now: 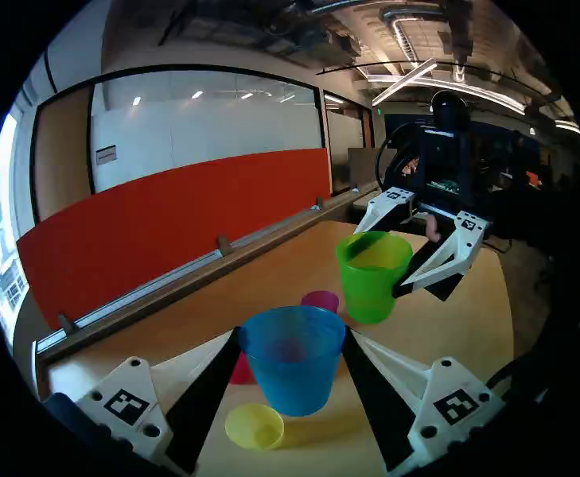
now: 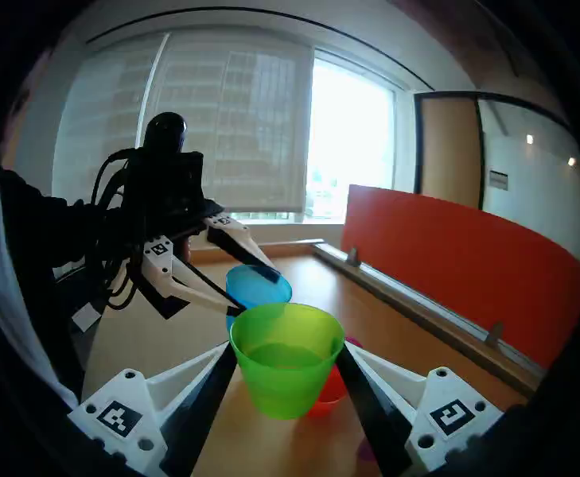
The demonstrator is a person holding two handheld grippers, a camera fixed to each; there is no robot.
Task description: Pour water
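Left gripper view: left gripper (image 1: pixel 290 340) in foreground, both black fingers (image 1: pixel 206 393) clamped on the sides of a translucent blue cup (image 1: pixel 293 374), upright and apparently raised off the wooden table (image 1: pixel 465 326). On the table just below and to the left of the blue cup, a small yellow cup (image 1: pixel 254 426). A red cup (image 1: pixel 242 370) sits partly hidden behind the blue cup, and a magenta cup (image 1: pixel 320 301) stands just beyond its rim. Farther off, right gripper (image 1: pixel 377 262) grips a green cup (image 1: pixel 371 278), one finger on each side; cup close to upright. Long red partition (image 1: pixel 170 230) runs along the far table edge. Right gripper view: right gripper (image 2: pixel 287 350) with both fingers (image 2: pixel 202 397) pressed against the green cup (image 2: pixel 287 374), upright; a darker level inside reads as liquid (image 2: pixel 284 355), roughly mid-height. Red cup (image 2: pixel 327 395) shows directly under and behind the green cup, on the table (image 2: pixel 170 342). Just behind the green rim, the blue cup (image 2: pixel 258 288) is held between the fingers of the left gripper (image 2: pixel 259 292), its mouth tipped towards the camera; contents cannot be made out. A dark sleeve (image 2: pixel 43 226) behind that gripper, bright window (image 2: pixel 349 143) beyond
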